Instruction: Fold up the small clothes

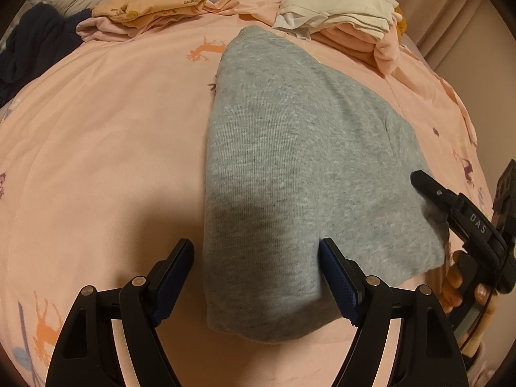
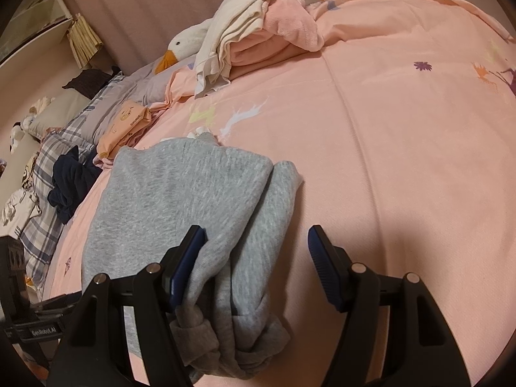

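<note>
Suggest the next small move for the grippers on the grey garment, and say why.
Probably close the left gripper on the grey garment's near edge: both grippers are open, and that edge lies between the left one's fingers, while the right gripper straddles the cuffs.

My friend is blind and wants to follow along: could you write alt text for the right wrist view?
A partly folded grey garment lies on a pink bedspread, with the open right hand-held gripper over its bunched near edge. Behind are a pile of cream and pink clothes, a folded orange garment, a dark blue garment and a toy goose.
</note>
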### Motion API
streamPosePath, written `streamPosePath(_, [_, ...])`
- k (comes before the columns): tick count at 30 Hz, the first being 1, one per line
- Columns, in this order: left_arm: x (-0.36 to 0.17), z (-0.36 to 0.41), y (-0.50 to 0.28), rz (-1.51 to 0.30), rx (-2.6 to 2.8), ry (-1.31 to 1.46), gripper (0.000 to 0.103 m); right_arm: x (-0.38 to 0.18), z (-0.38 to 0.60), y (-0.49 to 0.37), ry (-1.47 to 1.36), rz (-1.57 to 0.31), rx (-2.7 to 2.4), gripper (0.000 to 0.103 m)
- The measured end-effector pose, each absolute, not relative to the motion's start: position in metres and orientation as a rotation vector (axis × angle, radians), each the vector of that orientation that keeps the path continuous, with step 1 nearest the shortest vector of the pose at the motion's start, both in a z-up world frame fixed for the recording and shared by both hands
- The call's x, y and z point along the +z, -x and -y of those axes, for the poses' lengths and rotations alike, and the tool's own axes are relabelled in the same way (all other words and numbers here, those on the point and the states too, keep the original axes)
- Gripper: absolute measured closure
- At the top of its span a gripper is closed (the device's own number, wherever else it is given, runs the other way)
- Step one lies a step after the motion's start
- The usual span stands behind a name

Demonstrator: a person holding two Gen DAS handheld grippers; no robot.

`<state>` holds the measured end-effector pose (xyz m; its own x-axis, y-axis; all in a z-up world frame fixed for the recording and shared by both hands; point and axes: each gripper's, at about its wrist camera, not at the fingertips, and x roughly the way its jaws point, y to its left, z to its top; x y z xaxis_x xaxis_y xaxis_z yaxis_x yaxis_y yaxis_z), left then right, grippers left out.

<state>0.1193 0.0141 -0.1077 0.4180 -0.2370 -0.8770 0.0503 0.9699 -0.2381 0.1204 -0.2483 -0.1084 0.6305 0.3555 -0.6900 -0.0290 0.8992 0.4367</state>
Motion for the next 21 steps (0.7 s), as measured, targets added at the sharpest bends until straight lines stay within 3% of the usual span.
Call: streamPosePath(21, [-0.107, -0.021, -0.108, -1.129, -0.200, 0.188, 0.024, -0.104, 0.263, -0.088, -0.417, -0.876, 0.108, 0.037])
